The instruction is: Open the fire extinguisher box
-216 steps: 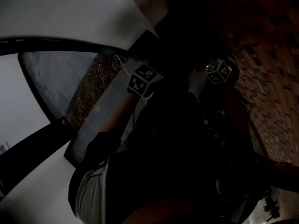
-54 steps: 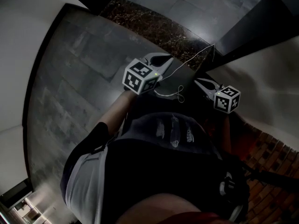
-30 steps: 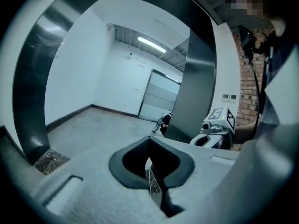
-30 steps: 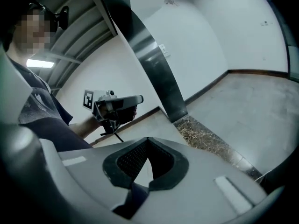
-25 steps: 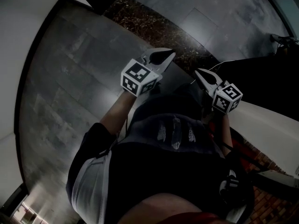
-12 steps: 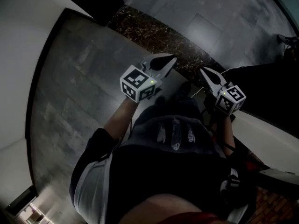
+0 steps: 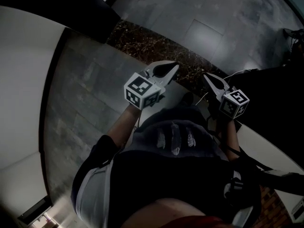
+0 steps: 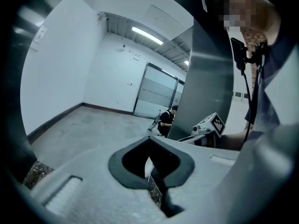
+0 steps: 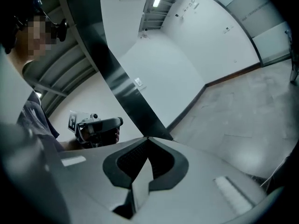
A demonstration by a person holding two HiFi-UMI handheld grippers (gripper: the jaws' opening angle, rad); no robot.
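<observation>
Grey tile floor (image 7: 80, 94) lies below and ahead of both grippers in the head view, with a dark speckled stone strip (image 7: 152, 44) crossing it just beyond their tips. Left gripper (image 7: 175, 66) is held out in front of the person's torso (image 7: 175, 141), marker cube (image 7: 141, 91) toward the wearer. In its own view the left gripper (image 8: 149, 138) has its jaws closed tip to tip with nothing between them. Right gripper (image 7: 206, 76) sits beside the left, apart from it, and its cube (image 7: 235, 103) also faces the wearer. In its own view the right gripper (image 9: 148, 138) is likewise clenched and empty. Each gripper shows in the other's view: the right one (image 8: 205, 127) is to the right of the left jaws, and the left one (image 9: 96, 124) is to the left of the right jaws. A grey metal pillar (image 8: 205, 78) stands ahead and right of the left gripper; the same pillar (image 9: 117, 83) runs diagonally ahead of the right one. Far beyond the left tips are a glass door (image 8: 156, 94) and a seated person (image 8: 167, 120), with a white wall (image 8: 60, 78) to the left. A thin white cable (image 7: 237, 72) trails near the right gripper. The fire extinguisher box cannot be made out in any view.
</observation>
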